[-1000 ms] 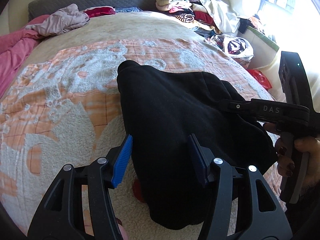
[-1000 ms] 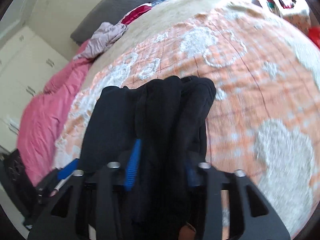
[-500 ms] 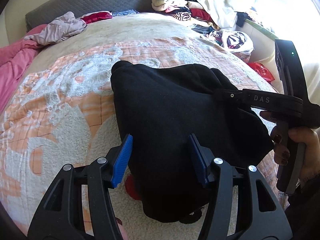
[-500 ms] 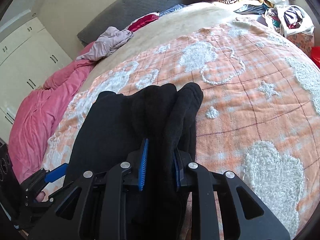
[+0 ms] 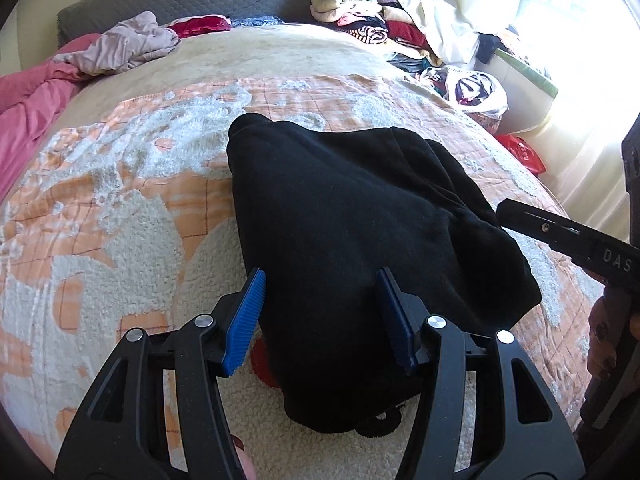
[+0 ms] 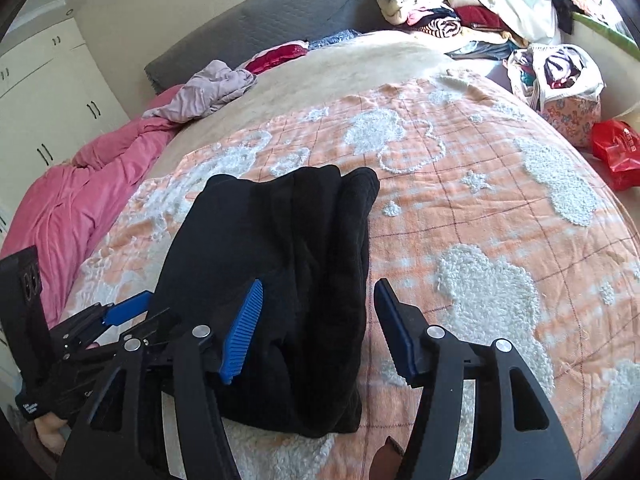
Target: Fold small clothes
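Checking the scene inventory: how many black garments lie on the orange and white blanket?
1: the black garment lies folded on the near part of the blanket, in front of both grippers. Other clothes lie beyond the blanket; more black items may hide there.

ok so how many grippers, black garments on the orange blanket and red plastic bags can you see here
grippers: 2, the left gripper and the right gripper, its jaws opening with no pad pressing the cloth
black garments on the orange blanket: 1, the folded black garment
red plastic bags: 1, the red bag off the bed's far side
total: 4
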The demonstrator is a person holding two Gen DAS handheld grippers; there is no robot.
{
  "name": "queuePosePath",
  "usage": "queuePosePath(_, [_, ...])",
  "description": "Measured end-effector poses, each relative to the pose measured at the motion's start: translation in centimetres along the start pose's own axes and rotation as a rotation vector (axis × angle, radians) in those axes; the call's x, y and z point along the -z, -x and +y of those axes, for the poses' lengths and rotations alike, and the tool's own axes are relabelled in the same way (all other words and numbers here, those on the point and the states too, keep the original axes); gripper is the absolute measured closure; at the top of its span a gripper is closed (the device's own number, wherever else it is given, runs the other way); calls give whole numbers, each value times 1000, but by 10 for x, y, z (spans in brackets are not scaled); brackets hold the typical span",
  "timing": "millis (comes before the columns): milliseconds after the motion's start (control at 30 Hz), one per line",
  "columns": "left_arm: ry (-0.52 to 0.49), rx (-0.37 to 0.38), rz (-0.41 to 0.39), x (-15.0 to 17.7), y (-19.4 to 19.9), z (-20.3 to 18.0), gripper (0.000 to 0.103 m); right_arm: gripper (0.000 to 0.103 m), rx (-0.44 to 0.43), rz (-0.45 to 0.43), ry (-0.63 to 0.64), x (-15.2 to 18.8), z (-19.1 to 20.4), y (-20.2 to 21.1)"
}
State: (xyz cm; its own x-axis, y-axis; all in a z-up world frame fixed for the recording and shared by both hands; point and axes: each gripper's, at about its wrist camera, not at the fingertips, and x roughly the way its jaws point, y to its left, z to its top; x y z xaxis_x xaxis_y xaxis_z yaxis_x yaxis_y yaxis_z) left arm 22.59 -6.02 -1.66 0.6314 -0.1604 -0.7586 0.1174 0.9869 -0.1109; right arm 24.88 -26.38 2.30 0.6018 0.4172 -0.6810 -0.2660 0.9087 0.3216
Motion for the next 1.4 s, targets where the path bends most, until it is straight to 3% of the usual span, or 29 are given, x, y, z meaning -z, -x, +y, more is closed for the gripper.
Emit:
queuePosePath(167, [12, 7, -2, 5, 6, 3, 54, 46, 76, 9, 67, 17, 16, 5])
queuePosePath(300, [25, 12, -11, 10, 17, 6, 51, 46, 135, -36, 99, 33, 20, 16])
queuePosePath(333, [25, 12, -14, 11, 20, 7, 50, 39, 133, -65, 90, 38, 20, 23])
queuePosePath(367, [25, 10, -17, 13, 23, 7, 50, 23, 139, -101, 79, 42, 20, 30])
queuePosePath(433, [24, 4, -28, 17, 30, 8, 49, 9, 160, -180, 70, 53, 21, 46])
queuePosePath(700, [32, 1, -78, 41, 67, 15, 31, 5, 174, -345, 74, 89, 29, 90])
queuePosePath(833, [32, 1, -99, 54, 84, 17, 11, 5, 168, -394, 76, 104, 36, 105])
queuePosePath(1133, [28, -16, -136, 86, 114, 26, 9, 4, 134, -374, 54, 139, 48, 120])
queuePosePath(1400, [33, -38, -147, 118, 121, 35, 9, 4, 182, -306, 84, 167, 65, 115])
